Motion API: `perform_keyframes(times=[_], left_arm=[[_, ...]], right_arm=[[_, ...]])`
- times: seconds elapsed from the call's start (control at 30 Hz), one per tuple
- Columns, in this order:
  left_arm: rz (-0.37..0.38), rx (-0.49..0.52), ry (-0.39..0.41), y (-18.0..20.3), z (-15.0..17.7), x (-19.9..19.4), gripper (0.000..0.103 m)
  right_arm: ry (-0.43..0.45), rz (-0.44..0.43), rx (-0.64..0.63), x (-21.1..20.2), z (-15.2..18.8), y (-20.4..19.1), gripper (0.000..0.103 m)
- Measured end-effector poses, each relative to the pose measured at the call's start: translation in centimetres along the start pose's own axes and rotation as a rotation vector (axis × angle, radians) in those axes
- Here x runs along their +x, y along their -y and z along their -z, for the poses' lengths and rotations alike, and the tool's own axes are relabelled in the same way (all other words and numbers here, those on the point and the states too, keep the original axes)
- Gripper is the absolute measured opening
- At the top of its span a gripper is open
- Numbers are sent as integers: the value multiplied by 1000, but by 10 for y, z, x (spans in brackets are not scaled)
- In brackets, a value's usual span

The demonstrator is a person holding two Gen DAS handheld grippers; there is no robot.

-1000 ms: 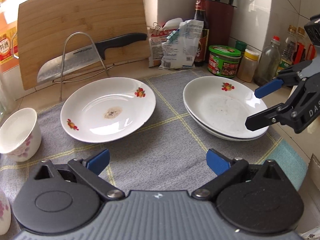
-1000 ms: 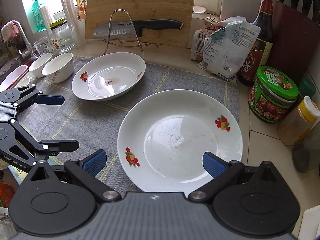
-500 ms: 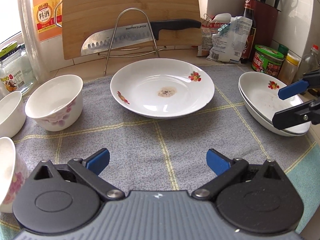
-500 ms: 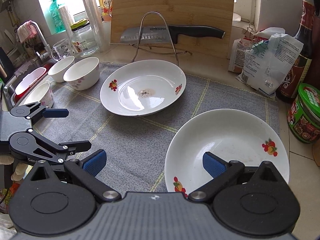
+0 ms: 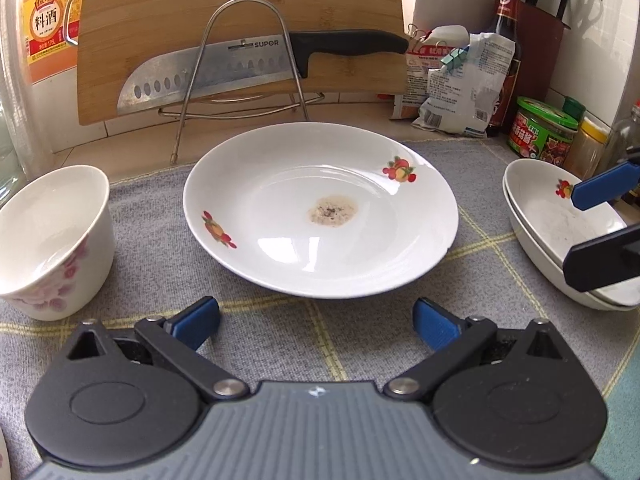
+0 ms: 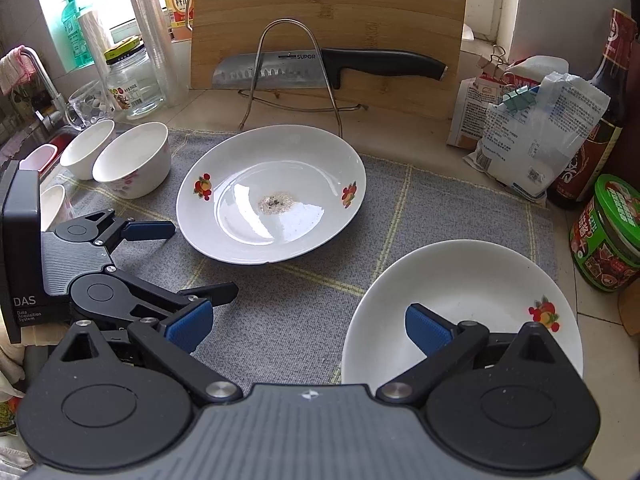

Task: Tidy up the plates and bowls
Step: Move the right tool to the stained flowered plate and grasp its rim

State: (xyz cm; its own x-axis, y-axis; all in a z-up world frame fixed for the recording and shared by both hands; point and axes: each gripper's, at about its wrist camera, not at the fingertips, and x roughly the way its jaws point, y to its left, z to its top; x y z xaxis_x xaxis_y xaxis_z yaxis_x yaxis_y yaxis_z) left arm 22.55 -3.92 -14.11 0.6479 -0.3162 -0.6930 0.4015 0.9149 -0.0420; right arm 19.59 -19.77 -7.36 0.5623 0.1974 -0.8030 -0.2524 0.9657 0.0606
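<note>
Single plate lies on grey mat, dead ahead of left gripper; near rim just beyond spread, empty fingertips. Left gripper nearer. Right gripper released, empty, over plate stack at right.

White fruit-motif plate, grey mat

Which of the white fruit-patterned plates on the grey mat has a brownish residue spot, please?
The single white plate at the mat's centre, before the knife rack; the stacked plates on the right show no such spot.
</note>
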Motion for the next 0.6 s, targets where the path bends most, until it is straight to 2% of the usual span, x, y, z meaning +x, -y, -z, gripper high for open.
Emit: perform_keyframes(times=[0.23, 0.6], left_arm=[[29, 103, 0, 0, -4, 7, 102], [55, 127, 17, -4, -7, 12, 103]], right_arm=[[-16, 2, -35, 10, -18, -5, 103], [-61, -91, -105, 58, -70, 9, 103]])
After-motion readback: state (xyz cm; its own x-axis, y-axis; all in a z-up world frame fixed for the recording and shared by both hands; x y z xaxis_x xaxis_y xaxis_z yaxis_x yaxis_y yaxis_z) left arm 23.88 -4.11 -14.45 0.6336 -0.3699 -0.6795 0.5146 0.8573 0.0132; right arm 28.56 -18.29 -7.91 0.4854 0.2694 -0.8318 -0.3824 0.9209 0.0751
